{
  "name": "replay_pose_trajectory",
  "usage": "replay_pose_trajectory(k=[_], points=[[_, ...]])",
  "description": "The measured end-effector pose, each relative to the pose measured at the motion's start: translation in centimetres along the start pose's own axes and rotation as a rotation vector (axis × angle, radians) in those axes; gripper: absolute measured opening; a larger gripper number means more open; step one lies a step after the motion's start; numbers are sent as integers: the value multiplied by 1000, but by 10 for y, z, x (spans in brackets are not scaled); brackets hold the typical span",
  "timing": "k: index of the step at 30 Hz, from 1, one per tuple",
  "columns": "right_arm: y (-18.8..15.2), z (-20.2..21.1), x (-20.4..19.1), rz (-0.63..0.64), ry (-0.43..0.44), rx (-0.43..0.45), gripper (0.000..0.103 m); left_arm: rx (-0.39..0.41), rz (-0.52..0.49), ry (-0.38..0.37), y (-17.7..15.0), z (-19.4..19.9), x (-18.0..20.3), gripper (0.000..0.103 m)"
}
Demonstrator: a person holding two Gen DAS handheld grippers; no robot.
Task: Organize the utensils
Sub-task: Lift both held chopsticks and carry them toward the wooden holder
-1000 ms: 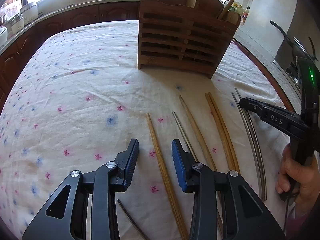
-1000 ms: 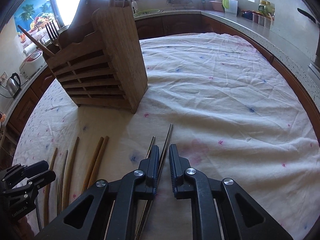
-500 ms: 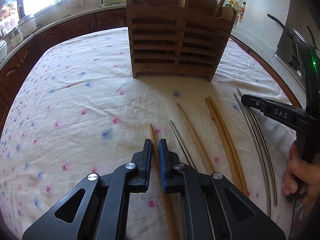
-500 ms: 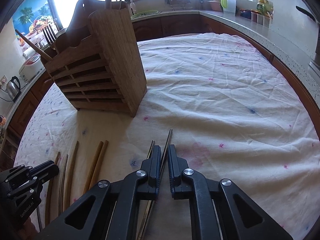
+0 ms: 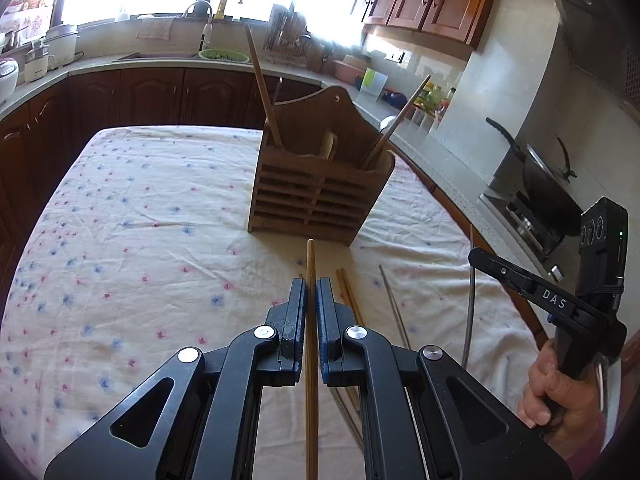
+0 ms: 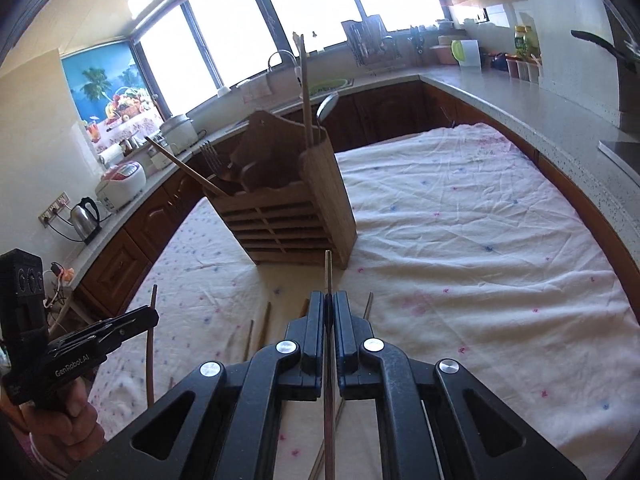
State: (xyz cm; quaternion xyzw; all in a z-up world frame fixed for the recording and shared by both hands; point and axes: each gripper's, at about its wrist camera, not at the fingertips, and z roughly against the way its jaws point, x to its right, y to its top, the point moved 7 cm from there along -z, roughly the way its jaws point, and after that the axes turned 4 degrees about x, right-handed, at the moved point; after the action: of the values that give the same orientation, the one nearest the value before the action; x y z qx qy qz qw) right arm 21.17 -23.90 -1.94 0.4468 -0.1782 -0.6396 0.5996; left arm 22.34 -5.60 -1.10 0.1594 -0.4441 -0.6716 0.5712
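Note:
My left gripper [image 5: 311,283] is shut on a wooden chopstick [image 5: 310,256], held above the cloth and pointing at the slatted wooden utensil holder [image 5: 320,196]. My right gripper [image 6: 328,299] is shut on a thin metal chopstick [image 6: 328,268], also lifted and aimed at the utensil holder [image 6: 292,216]. Each gripper shows in the other's view: the right gripper [image 5: 476,256] with its metal chopstick [image 5: 469,308] hanging down, and the left gripper [image 6: 150,315] with the wooden chopstick [image 6: 150,352]. The holder has chopsticks, a fork and a spoon in it.
More chopsticks lie on the flowered tablecloth [image 5: 132,216] below the grippers: a wooden pair [image 5: 347,294] and a metal one [image 5: 394,308]. Kitchen counters ring the table. A wok [image 5: 544,176] sits at the right, a kettle [image 6: 86,216] and a rice cooker [image 6: 122,184] at the left.
The left jaws went from open to shut on the wooden chopstick. Both grippers rose from the cloth with their chopsticks and tipped up, so the holder and the windows now show.

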Motion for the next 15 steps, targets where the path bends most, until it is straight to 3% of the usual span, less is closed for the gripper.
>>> replay_pose_trajectory(k=[8, 15], points=[[20, 50, -24, 37, 55, 98, 5, 72, 4, -51, 21, 38, 8, 5], [32, 68, -29, 43, 74, 139, 5, 116, -14, -67, 34, 54, 13, 5]])
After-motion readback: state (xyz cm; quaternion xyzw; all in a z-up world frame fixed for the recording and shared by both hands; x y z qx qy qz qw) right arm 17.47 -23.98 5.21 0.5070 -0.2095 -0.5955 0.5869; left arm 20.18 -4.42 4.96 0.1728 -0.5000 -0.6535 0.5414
